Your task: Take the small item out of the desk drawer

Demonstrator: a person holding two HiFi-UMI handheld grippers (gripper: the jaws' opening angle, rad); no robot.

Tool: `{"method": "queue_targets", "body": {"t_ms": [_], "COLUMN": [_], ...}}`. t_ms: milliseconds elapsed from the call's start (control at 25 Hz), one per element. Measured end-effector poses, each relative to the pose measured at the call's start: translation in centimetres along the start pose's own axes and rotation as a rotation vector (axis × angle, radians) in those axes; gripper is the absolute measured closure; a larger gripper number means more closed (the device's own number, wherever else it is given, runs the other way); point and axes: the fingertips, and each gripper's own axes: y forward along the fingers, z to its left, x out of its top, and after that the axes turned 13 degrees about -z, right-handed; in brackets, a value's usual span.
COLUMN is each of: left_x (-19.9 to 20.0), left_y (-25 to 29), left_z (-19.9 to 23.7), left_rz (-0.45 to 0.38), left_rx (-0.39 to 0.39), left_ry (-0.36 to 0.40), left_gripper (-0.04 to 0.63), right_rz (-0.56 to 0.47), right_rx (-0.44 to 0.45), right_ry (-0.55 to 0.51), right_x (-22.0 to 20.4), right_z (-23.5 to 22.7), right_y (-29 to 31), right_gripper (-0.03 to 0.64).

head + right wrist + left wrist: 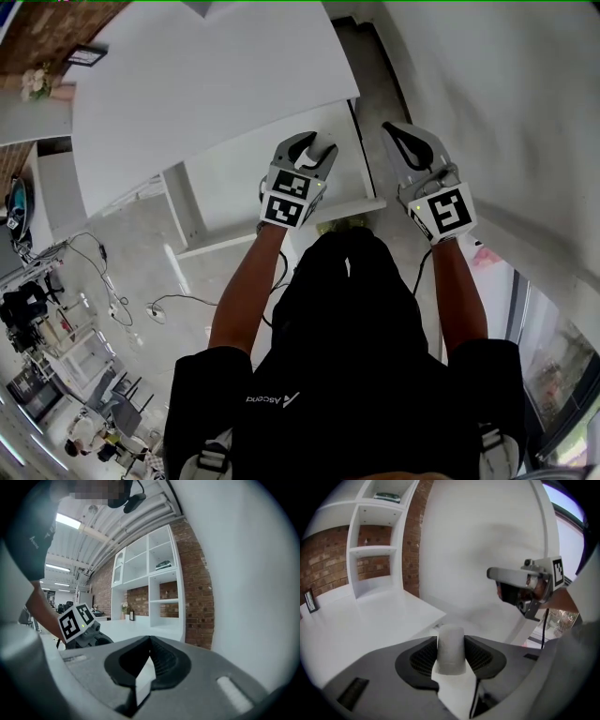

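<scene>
A small pale cylinder (451, 648) stands upright between the jaws of my left gripper (451, 654), and the ribbed pads press on both its sides. In the head view the left gripper (317, 143) hangs above the open white drawer (234, 242) under the desk top (206, 84); the cylinder is hard to make out there. My right gripper (390, 129) floats just to the right at the same height, its jaws shut with nothing between them (150, 641). Each gripper shows in the other's view: the right gripper (520, 581) and the left gripper (77, 625).
A white shelf unit (375, 550) stands against a brick wall behind the desk. A plain white wall (506, 94) runs close along the right. Cables (122, 291) lie on the floor at the left. A small frame (309, 601) stands on the desk's far edge.
</scene>
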Motion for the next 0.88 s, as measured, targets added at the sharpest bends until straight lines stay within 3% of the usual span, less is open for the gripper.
{"method": "queue_targets", "body": {"t_ms": [480,680,880], "left_x": [14.4,17.6,19.7], "left_y": [-10.5,-14.9,-18.2], "left_z": [-1.2,-1.9,-2.6], "left_rz": [-0.502,-0.649,-0.717], "left_rx": [0.081,0.111,0.118], "left_ry": [0.006,0.026,0.059], "left_gripper": [0.422,0.422,0.422], "right_rz": [-0.140,-0.202,-0.235], "right_rx": [0.039,0.048,0.056], "right_ry": [-0.022,-0.019,-0.020], "right_x": [8.8,11.6,13.5], "right_z": [2.9,4.5,6.6], "right_y": [0.7,0.3,0.2], "right_gripper": [0.617,0.617,0.617]}}
